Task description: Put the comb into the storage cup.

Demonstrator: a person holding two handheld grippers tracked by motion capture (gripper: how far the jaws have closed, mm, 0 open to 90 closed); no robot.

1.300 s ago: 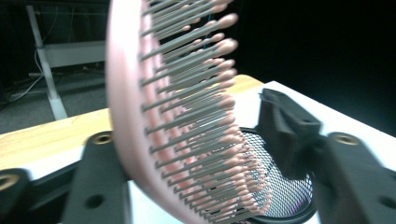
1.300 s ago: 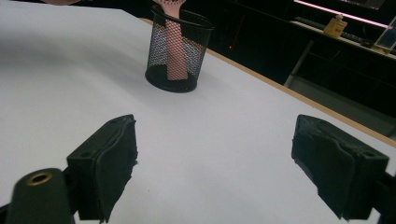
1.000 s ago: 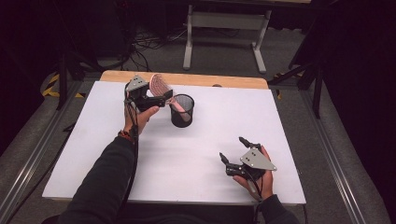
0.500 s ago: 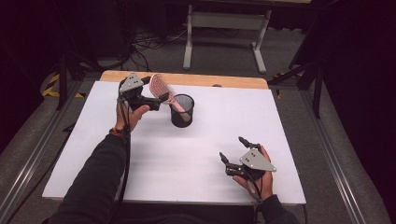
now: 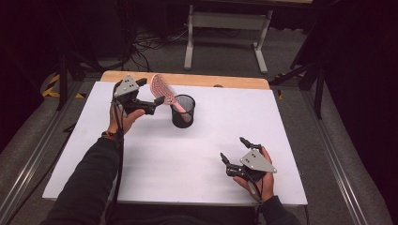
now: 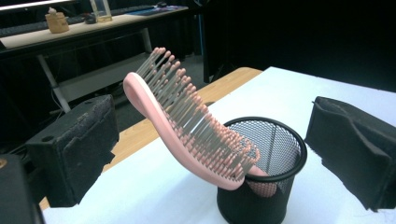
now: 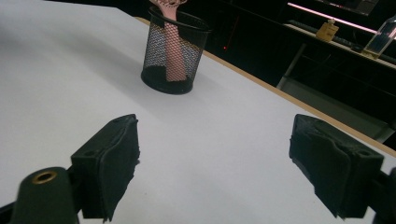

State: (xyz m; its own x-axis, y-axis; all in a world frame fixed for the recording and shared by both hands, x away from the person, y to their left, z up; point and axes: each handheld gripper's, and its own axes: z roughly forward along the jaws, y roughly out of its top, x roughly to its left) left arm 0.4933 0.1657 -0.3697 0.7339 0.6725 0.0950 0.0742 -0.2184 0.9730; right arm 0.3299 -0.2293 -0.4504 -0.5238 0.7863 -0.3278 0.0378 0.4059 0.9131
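With the pink hairbrush (image 5: 165, 92) standing handle-down in the black mesh cup (image 5: 183, 111) and leaning toward my left | left hand-held gripper (image 5: 158, 101) jaws just opened wide, nothing pressed between them, brush head just beside | right hand-held gripper (image 5: 233, 151) wide, empty, near bench (image 5: 155, 159) front edge, well apart from cup

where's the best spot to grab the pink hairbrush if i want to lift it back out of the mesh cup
Probably the bristled head of the pink hairbrush: its handle is down inside the black mesh cup, while the head leans out over the rim, up toward the left gripper. Come from that side with the jaws across the thin edges of the head, not onto the bristles, then draw it up along its lean.
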